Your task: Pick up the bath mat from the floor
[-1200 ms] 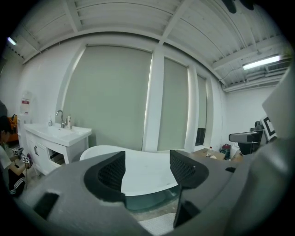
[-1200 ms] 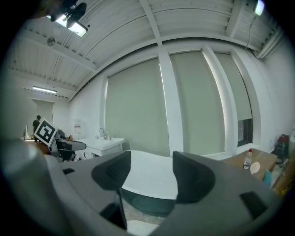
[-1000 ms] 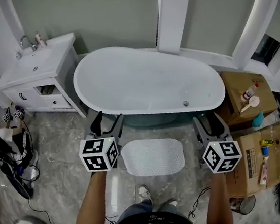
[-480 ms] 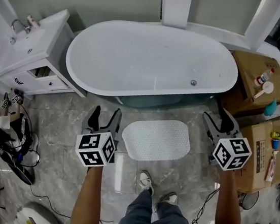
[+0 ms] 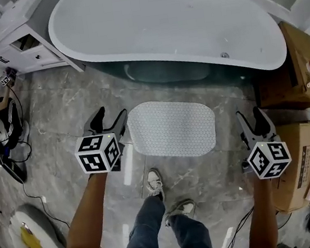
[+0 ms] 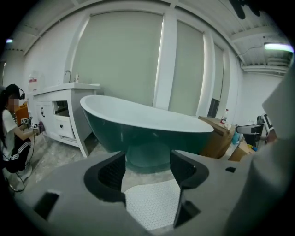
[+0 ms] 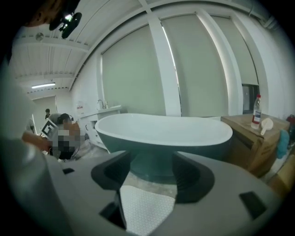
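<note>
Both sets of jaws apart & empty, bath mat (image 5: 172, 128) flat on floor (image 5: 60, 133) just beside left gripper (image 5: 110, 116) tip, farther from right gripper (image 5: 250, 116), so prob. best go low, slip a jaw under each short edge, then clamp.

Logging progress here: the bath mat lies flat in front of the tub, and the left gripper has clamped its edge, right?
No. In the left gripper view the left gripper has its jaws apart, off the bath mat, which lies flat before the tub.
</note>
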The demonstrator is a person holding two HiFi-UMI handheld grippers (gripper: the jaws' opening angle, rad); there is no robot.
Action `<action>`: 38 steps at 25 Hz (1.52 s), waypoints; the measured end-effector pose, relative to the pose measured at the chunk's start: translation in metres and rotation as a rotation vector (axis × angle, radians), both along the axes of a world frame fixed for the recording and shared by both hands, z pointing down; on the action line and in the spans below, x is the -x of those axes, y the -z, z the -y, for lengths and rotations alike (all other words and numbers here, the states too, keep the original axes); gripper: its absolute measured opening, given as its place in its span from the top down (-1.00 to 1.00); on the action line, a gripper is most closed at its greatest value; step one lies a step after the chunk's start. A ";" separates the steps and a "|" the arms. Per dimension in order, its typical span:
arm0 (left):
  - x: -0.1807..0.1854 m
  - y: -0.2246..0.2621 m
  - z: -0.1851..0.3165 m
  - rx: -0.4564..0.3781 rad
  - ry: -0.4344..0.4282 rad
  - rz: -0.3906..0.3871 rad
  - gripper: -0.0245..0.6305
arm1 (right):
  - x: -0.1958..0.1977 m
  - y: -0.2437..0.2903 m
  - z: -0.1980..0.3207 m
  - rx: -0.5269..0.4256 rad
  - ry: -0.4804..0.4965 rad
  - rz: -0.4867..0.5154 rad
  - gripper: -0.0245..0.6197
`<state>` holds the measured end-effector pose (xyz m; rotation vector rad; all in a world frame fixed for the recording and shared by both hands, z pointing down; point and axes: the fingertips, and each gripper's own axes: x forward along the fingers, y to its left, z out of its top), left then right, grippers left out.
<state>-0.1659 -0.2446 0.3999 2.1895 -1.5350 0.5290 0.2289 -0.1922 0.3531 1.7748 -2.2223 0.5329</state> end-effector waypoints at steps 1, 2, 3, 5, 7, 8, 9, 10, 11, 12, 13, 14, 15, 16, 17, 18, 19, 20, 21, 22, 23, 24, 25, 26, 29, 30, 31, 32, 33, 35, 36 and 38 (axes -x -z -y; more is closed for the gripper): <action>0.002 -0.021 -0.002 0.008 0.000 0.009 -0.03 | -0.002 -0.021 0.000 0.010 0.003 0.000 0.04; 0.003 -0.042 -0.003 0.012 -0.001 0.020 -0.03 | -0.004 -0.042 0.000 0.019 0.005 0.000 0.03; 0.004 -0.062 -0.003 0.016 -0.001 0.027 -0.03 | -0.007 -0.064 -0.001 0.027 0.007 -0.003 0.03; 0.005 -0.104 -0.004 0.024 0.003 0.030 -0.03 | -0.014 -0.106 -0.001 0.041 0.008 -0.012 0.02; 0.006 -0.147 -0.005 0.037 0.009 0.032 -0.03 | -0.017 -0.149 -0.001 0.057 0.013 -0.017 0.02; 0.007 -0.170 -0.004 0.047 0.011 0.034 -0.03 | -0.018 -0.171 -0.001 0.068 0.020 -0.021 0.02; 0.007 -0.193 -0.004 0.058 0.012 0.034 -0.03 | -0.019 -0.193 0.000 0.079 0.028 -0.026 0.02; 0.006 -0.215 -0.004 0.068 0.013 0.033 -0.03 | -0.020 -0.215 0.000 0.089 0.035 -0.029 0.02; 0.004 -0.237 -0.004 0.079 0.014 0.030 -0.03 | -0.021 -0.236 0.001 0.100 0.040 -0.028 0.02; 0.004 -0.258 -0.005 0.089 0.014 0.029 -0.03 | -0.022 -0.258 0.001 0.111 0.042 -0.021 0.02; 0.004 -0.279 -0.006 0.099 0.015 0.030 -0.03 | -0.023 -0.279 0.001 0.124 0.043 -0.012 0.02; 0.006 -0.300 -0.008 0.110 0.018 0.031 -0.03 | -0.024 -0.300 0.000 0.136 0.045 -0.006 0.02; 0.009 -0.320 -0.009 0.120 0.024 0.029 -0.03 | -0.024 -0.320 0.001 0.146 0.047 -0.006 0.02; 0.012 -0.338 -0.010 0.128 0.030 0.026 -0.03 | -0.024 -0.338 0.002 0.153 0.049 -0.007 0.02; 0.017 -0.356 -0.011 0.134 0.035 0.026 -0.03 | -0.025 -0.355 0.004 0.159 0.049 -0.004 0.02; 0.021 -0.374 -0.011 0.139 0.037 0.031 -0.03 | -0.025 -0.371 0.005 0.165 0.047 0.000 0.02; 0.026 -0.391 -0.012 0.145 0.037 0.040 -0.03 | -0.026 -0.387 0.006 0.171 0.045 0.004 0.01; 0.031 -0.407 -0.014 0.152 0.039 0.047 -0.03 | -0.028 -0.402 0.007 0.177 0.043 0.004 0.01; 0.037 -0.424 -0.015 0.163 0.045 0.049 -0.03 | -0.029 -0.417 0.007 0.184 0.043 0.004 0.01; 0.044 -0.439 -0.018 0.177 0.056 0.048 -0.03 | -0.029 -0.432 0.006 0.195 0.044 0.007 0.01; 0.051 -0.455 -0.020 0.192 0.069 0.046 -0.04 | -0.029 -0.448 0.005 0.208 0.047 0.014 0.00; 0.057 -0.471 -0.023 0.208 0.081 0.045 -0.04 | -0.029 -0.463 0.004 0.223 0.049 0.024 -0.01; 0.063 -0.485 -0.026 0.224 0.091 0.046 -0.05 | -0.029 -0.477 0.004 0.236 0.051 0.033 -0.02; 0.067 -0.499 -0.028 0.238 0.096 0.050 -0.06 | -0.029 -0.490 0.003 0.249 0.051 0.039 -0.03; 0.078 -0.535 -0.033 0.275 0.096 0.067 -0.06 | -0.034 -0.523 -0.002 0.274 0.024 0.061 -0.03; 0.080 -0.545 -0.033 0.284 0.091 0.070 -0.06 | -0.037 -0.532 -0.004 0.282 0.011 0.066 -0.03; 0.081 -0.553 -0.034 0.293 0.085 0.074 -0.06 | -0.040 -0.543 -0.007 0.296 0.000 0.065 -0.03; 0.082 -0.561 -0.035 0.301 0.083 0.077 -0.06 | -0.042 -0.554 -0.010 0.314 -0.006 0.058 -0.03; 0.084 -0.568 -0.035 0.309 0.086 0.078 -0.06 | -0.044 -0.566 -0.013 0.335 -0.009 0.048 -0.03; 0.087 -0.580 -0.036 0.326 0.101 0.073 -0.06 | -0.048 -0.588 -0.017 0.376 -0.015 0.031 -0.03; 0.086 -0.585 -0.036 0.334 0.104 0.075 -0.06 | -0.051 -0.598 -0.019 0.393 -0.020 0.022 -0.03; 0.082 -0.596 -0.036 0.349 0.092 0.090 -0.06 | -0.060 -0.613 -0.022 0.420 -0.038 0.003 -0.03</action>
